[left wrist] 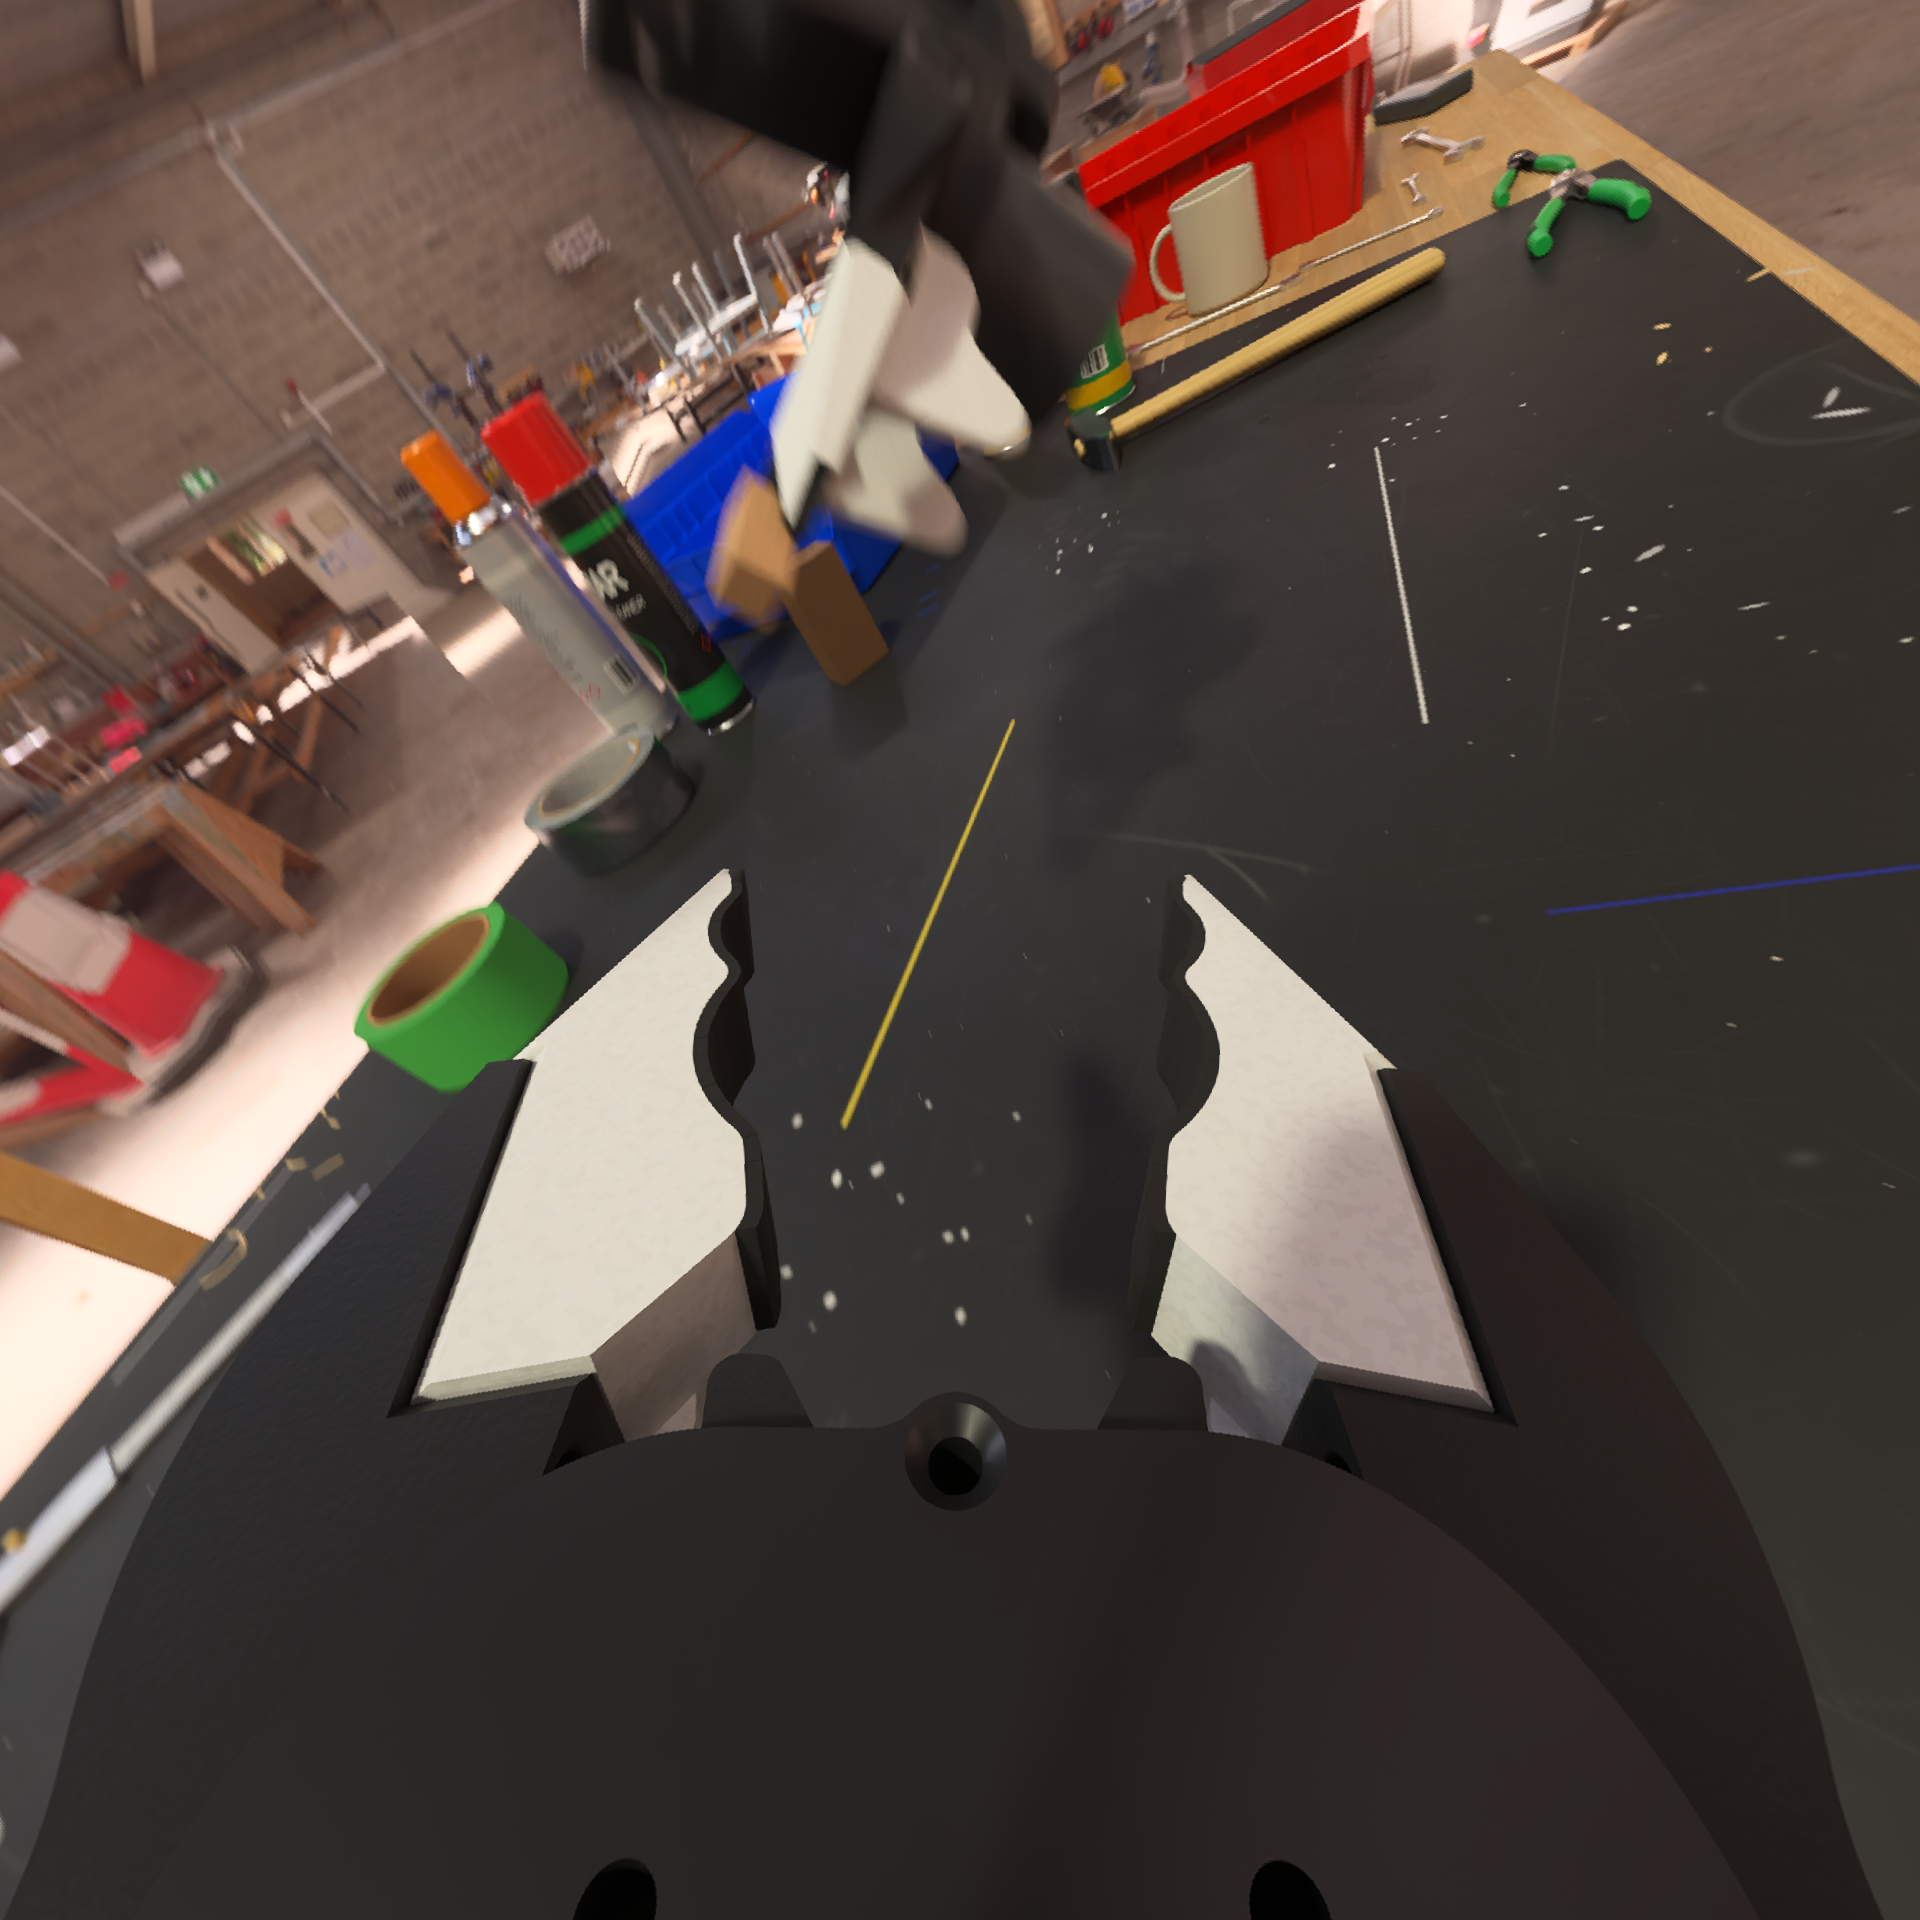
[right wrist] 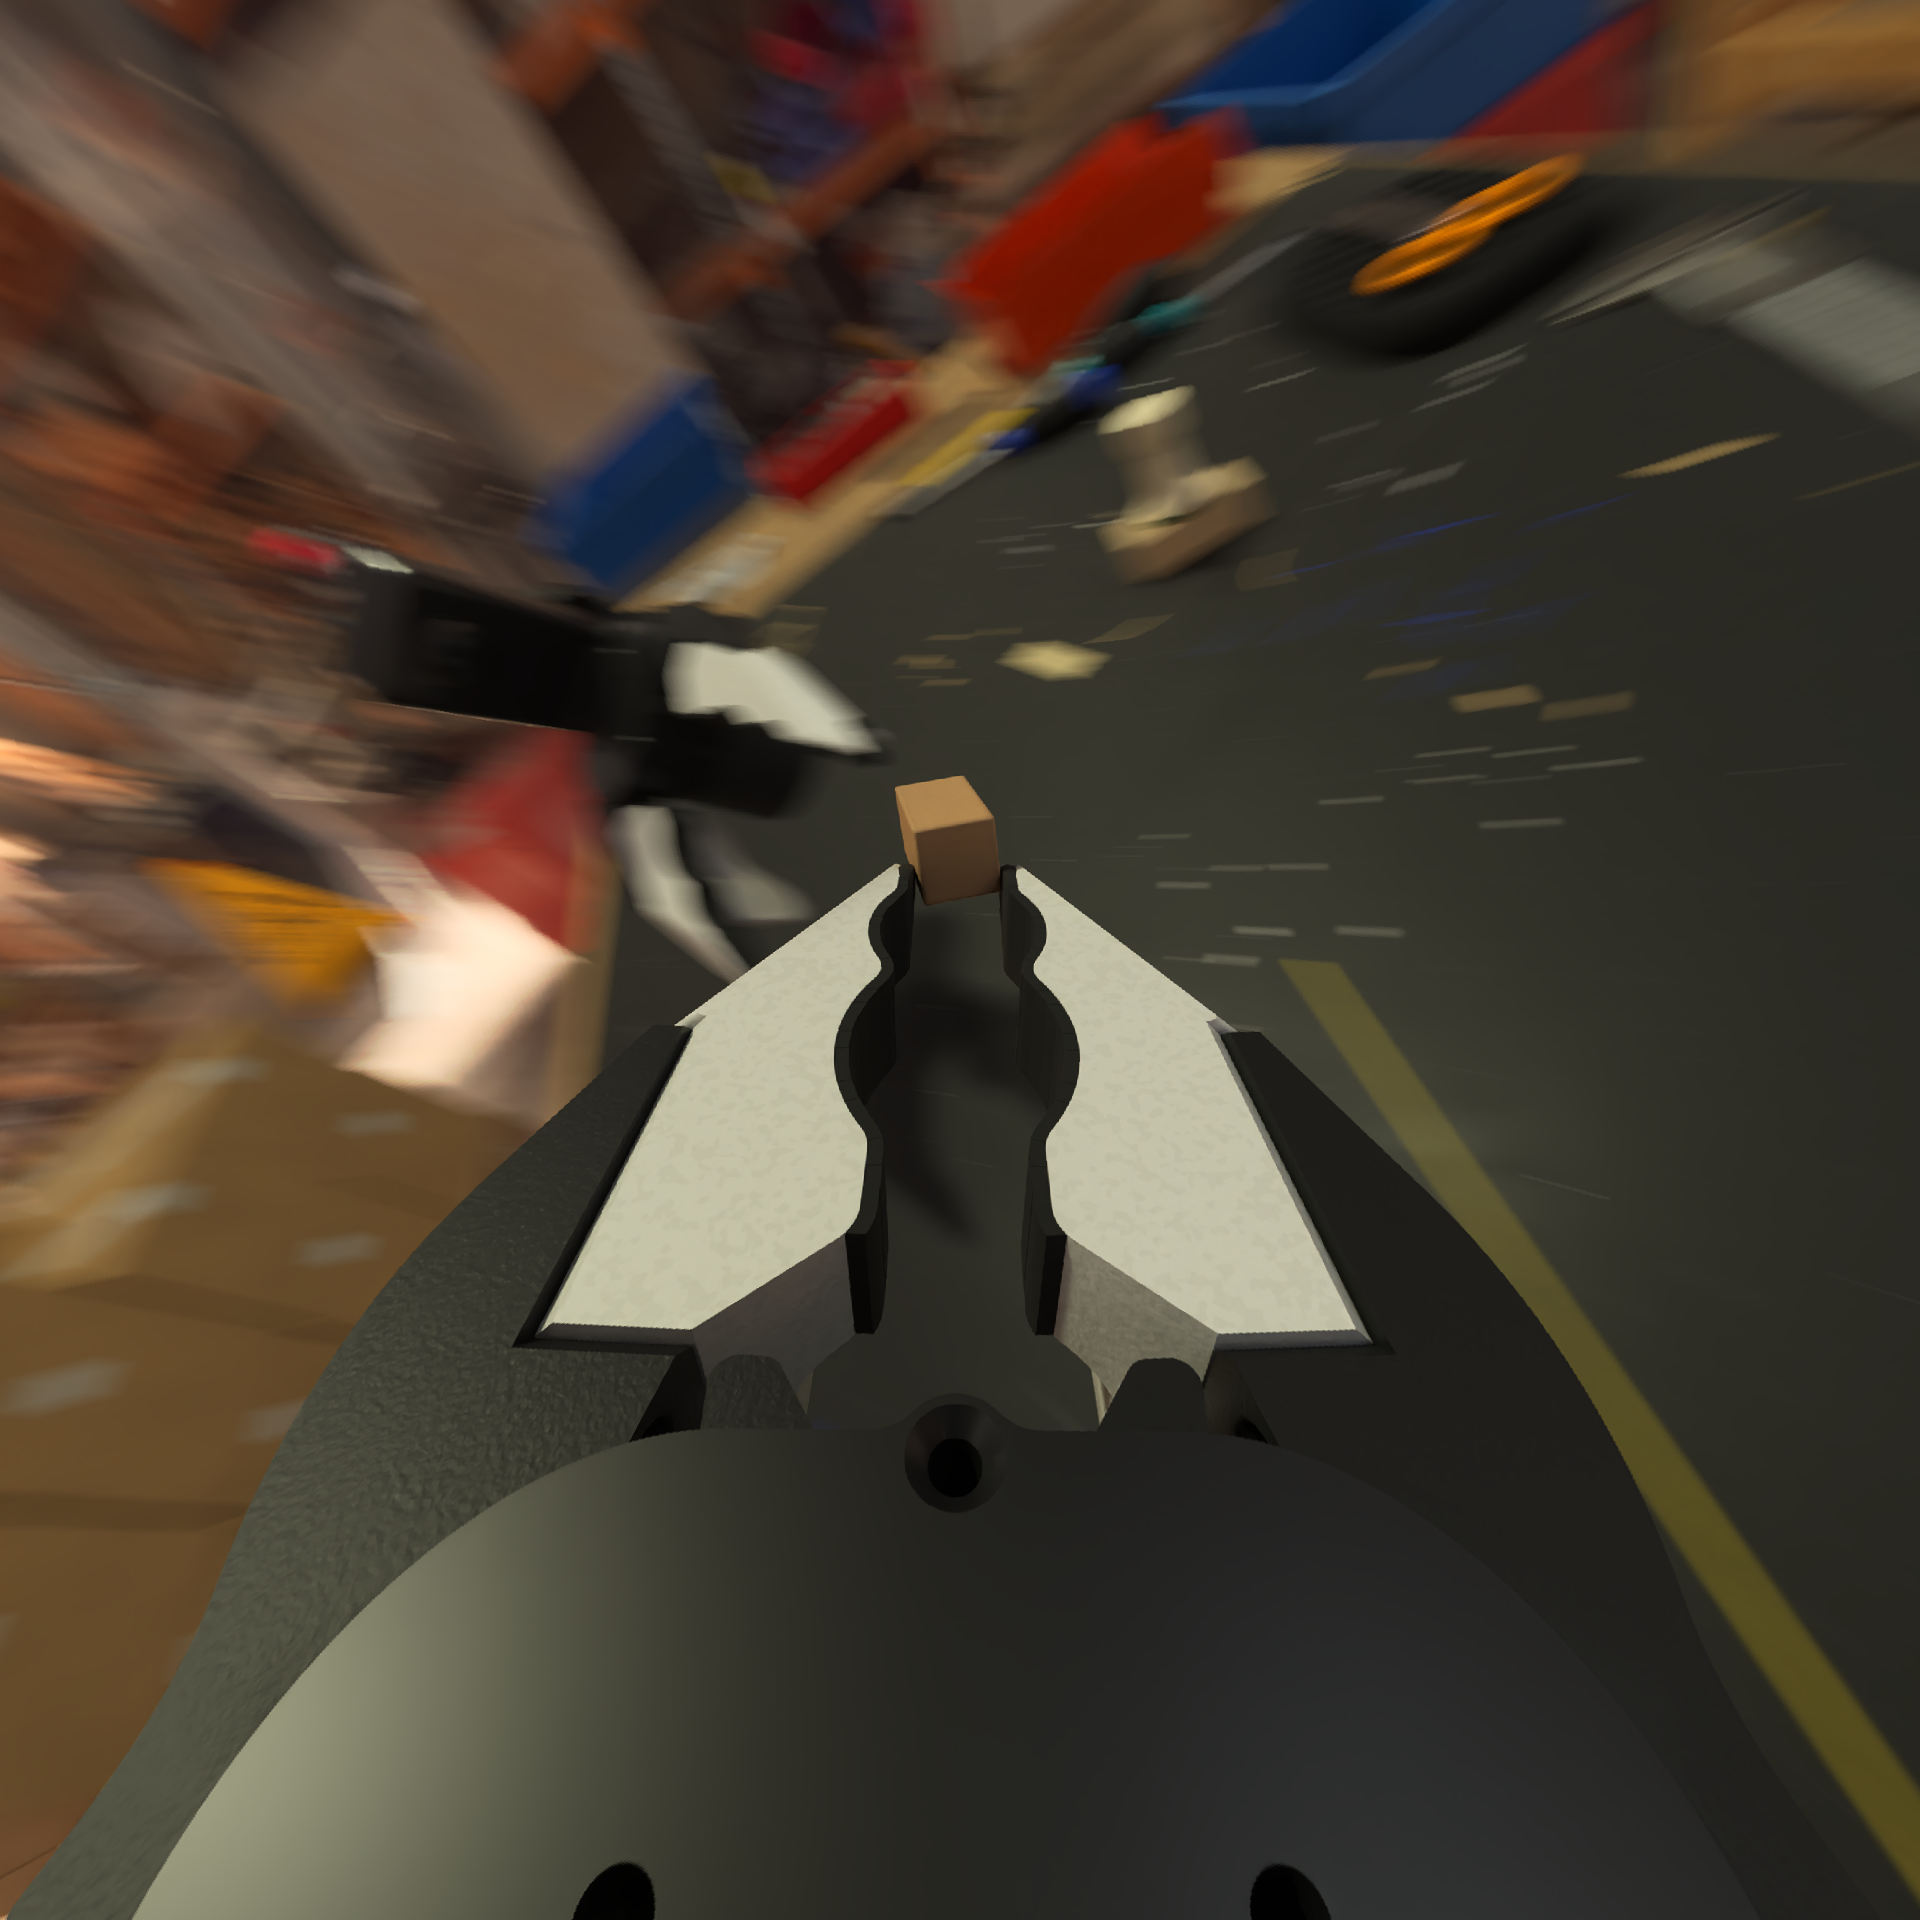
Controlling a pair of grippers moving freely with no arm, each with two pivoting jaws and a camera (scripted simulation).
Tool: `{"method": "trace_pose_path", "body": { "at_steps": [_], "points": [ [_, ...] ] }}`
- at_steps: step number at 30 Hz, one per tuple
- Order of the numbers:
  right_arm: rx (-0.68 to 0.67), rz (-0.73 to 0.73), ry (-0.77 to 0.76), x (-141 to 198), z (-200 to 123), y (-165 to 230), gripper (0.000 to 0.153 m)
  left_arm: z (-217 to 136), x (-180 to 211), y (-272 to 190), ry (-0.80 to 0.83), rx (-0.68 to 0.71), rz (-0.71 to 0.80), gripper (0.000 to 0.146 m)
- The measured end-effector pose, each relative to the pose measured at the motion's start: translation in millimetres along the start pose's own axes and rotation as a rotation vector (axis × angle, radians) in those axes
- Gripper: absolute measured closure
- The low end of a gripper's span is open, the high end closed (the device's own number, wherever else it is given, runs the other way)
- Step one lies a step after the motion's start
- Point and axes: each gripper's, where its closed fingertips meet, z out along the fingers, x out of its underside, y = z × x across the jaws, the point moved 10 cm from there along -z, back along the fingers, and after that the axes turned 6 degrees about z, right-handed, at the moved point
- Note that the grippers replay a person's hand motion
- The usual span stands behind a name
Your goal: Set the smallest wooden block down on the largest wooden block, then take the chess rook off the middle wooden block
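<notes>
While the left hand-held gripper [left wrist: 956, 1039] hung wide open and empty over the dark desk [left wrist: 1455, 935], the right hand-held gripper [right wrist: 956, 883] pinched the smallest wooden block [right wrist: 945, 854] at its fingertips, aloft beside a larger wooden block [left wrist: 836, 613]. The chess rook [right wrist: 1153, 452] (badly blurred) stood on another wooden block [right wrist: 1195, 525] farther off.
</notes>
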Motion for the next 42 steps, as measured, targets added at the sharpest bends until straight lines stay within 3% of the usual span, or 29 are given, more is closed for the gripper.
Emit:
{"method": "trace_pose_path", "body": {
  "at_steps": [2,4,6,10,15,20,24,28,30,34,37,42],
  "points": [
    [0.383,-0.213,0.014,-35,-57,-7,0.136,-11,7,-1,0.034,-0.01,-0.053,0.07],
    [0.743,-0.407,0.158,-69,-118,-24,0.136,-24,17,-6,0.074,-0.016,-0.081,0.076],
    [1.026,-0.468,0.302,-95,-168,-51,0.136,-35,27,-12,0.104,-0.022,-0.126,0.079],
    [1.183,-0.422,0.577,-116,-222,-123,0.136,-52,43,-22,0.117,-0.035,-0.234,0.085],
    [1.112,-0.244,0.779,-94,-220,-190,0.136,-71,50,-24,0.184,-0.042,-0.292,0.108],
    [1.015,-0.225,0.933,-79,-204,-217,0.135,-93,51,-16,0.157,-0.093,-0.366,0.103],
    [1.101,-0.25,0.835,-79,-205,-216,0.11,-109,54,-7,0.188,-0.172,-0.399,0.095],
    [1.272,-0.341,0.614,-93,-215,-175,0.087,-126,54,10,0.194,-0.296,-0.44,0.093],
    [1.287,-0.379,0.469,-92,-211,-143,0.084,-137,53,25,0.213,-0.392,-0.452,0.092],
    [1.06,-0.457,0.259,-60,-181,-76,0.084,-165,61,69,0.286,-0.579,-0.49,0.09],
    [0.92,-0.509,0.21,-22,-150,-39,0.085,-178,80,113,0.435,-0.735,-0.687,0.084],
    [0.792,-0.49,0.179,36,-100,-5,0.085,-159,125,170,0.556,-0.747,-0.931,0.081]
  ]
}}
